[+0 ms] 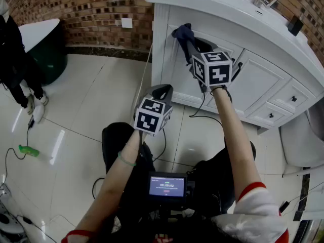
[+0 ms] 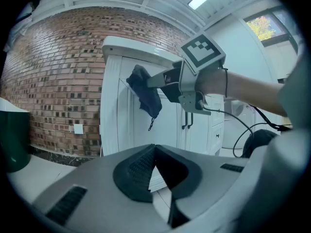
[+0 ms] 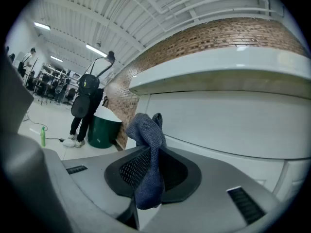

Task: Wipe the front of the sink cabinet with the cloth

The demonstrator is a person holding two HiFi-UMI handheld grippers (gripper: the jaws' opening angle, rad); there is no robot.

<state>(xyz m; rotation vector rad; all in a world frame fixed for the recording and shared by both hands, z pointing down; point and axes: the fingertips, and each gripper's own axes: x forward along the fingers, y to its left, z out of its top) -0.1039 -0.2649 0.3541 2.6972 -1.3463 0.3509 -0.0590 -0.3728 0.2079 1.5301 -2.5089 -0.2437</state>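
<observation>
The right gripper [image 1: 186, 39] is shut tight on the one cloth [image 1: 183, 32], a dark blue one. The cloth [image 3: 147, 144] is pinched between its two jaws and sticks out past the tips. The cloth is up high at the front of the white sink cabinet [image 1: 169, 67], close to the cabinet's left corner edge and just under the rim of the top surface [image 1: 238, 8]. I cannot tell if it touches the door. The left gripper [image 1: 161, 91] hangs lower and back from the cabinet, over the floor [image 1: 86, 100]. In the left gripper view its jaws meet at the tips and hold nothing. There are two grippers and one cloth. To the right of the cloth the cabinet front runs on wide and flat. It has two dark door handles [image 2: 187, 123] side by side and two small drawer knobs [image 1: 293, 98] further along. The white tile floor in front has lots of open room. One person [image 1: 15, 59] stands far off to the left beside a green tub [image 1: 48, 47], and one green bottle [image 1: 28, 150] lies on the floor.
</observation>
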